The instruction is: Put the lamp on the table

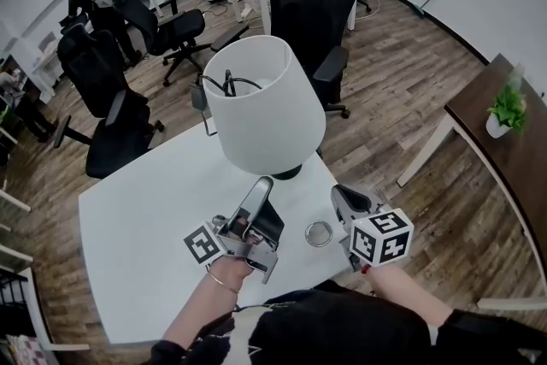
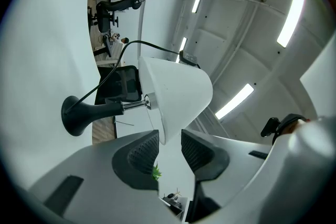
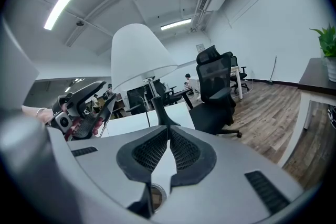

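The lamp, with a white shade and a black base, stands upright on the white table; its black cord loops over the shade's top. My left gripper points up at the shade's lower rim from the near side. In the left gripper view, the left gripper is open; the rim of the shade shows in the gap, and neither pad presses on it. My right gripper hovers right of the base. Seen in the right gripper view, the right gripper is shut and holds nothing.
A small metal ring lies on the table between the grippers. A black office chair stands behind the table, more chairs at the left. A dark side table with a potted plant is at the right. People are at the back.
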A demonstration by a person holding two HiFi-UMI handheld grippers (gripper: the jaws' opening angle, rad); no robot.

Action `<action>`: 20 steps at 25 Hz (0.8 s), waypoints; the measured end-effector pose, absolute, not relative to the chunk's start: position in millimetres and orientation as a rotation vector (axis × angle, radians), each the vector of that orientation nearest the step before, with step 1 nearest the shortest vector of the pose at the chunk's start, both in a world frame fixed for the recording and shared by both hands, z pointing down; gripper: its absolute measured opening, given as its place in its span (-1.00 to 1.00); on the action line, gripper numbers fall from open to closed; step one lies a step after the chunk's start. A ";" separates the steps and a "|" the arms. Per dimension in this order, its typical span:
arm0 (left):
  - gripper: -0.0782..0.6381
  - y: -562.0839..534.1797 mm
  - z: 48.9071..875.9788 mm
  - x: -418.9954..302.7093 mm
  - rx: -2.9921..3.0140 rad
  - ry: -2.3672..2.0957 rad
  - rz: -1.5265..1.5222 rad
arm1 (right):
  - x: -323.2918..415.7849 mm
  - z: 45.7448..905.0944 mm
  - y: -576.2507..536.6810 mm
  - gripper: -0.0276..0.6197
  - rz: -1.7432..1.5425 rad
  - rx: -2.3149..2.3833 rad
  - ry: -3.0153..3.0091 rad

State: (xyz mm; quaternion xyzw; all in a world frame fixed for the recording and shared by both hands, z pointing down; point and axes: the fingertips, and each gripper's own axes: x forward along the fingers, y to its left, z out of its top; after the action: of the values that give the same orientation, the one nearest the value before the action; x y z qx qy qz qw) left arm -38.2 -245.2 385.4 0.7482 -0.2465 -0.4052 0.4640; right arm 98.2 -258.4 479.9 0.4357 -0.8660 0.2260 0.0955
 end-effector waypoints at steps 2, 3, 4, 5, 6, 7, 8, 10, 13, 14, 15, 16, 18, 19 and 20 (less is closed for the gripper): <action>-0.40 -244.6 384.0 -39.2 1.839 -0.604 -1.004 | 97.0 479.7 -258.2 -0.82 0.668 1.289 -2.569; -0.40 -244.3 383.3 -39.5 1.840 -0.603 -1.007 | 96.7 479.5 -258.3 -0.82 0.667 1.287 -2.570; -0.40 -243.9 382.6 -39.7 1.841 -0.603 -1.009 | 96.4 479.1 -258.3 -0.82 0.665 1.286 -2.572; -0.40 -243.4 382.2 -40.0 1.844 -0.604 -1.010 | 96.1 478.9 -258.1 -0.82 0.664 1.285 -2.573; -0.40 -243.0 381.7 -40.3 1.848 -0.605 -1.010 | 95.9 478.7 -258.0 -0.82 0.664 1.285 -2.575; -0.41 -242.9 381.4 -40.5 1.850 -0.606 -1.012 | 95.8 478.7 -258.1 -0.82 0.664 1.284 -2.576; -0.41 -243.2 381.1 -40.8 1.851 -0.608 -1.013 | 95.8 478.7 -258.3 -0.82 0.663 1.282 -2.576; -0.43 -243.2 380.2 -41.5 1.852 -0.613 -1.017 | 95.2 478.2 -258.5 -0.82 0.662 1.278 -2.579; -0.45 -241.6 378.6 -39.9 1.857 -0.621 -1.020 | 96.7 476.9 -258.1 -0.82 0.660 1.275 -2.588; -0.46 -240.9 378.2 -39.0 1.859 -0.625 -1.020 | 97.7 476.7 -257.9 -0.82 0.661 1.274 -2.592; -0.46 -239.8 377.6 -38.5 1.861 -0.628 -1.020 | 98.3 476.7 -257.2 -0.82 0.663 1.273 -2.595; -0.46 -237.8 376.8 -38.6 1.862 -0.631 -1.020 | 98.4 476.9 -256.0 -0.82 0.666 1.272 -2.598; -0.48 -231.9 374.9 -40.9 1.858 -0.638 -1.027 | 97.7 478.4 -252.4 -0.82 0.680 1.269 -2.602; -0.49 -228.2 374.2 -42.4 1.854 -0.642 -1.034 | 97.5 479.8 -250.3 -0.82 0.688 1.268 -2.602; -0.51 -224.1 374.1 -44.0 1.849 -0.645 -1.041 | 97.2 481.4 -247.8 -0.82 0.696 1.265 -2.602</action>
State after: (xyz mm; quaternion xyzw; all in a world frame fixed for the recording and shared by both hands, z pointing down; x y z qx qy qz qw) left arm -44.0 -224.1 374.1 0.7463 -0.2605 -0.4201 0.4457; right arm 97.2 -247.8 481.4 0.4238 -0.8714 0.2330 0.0830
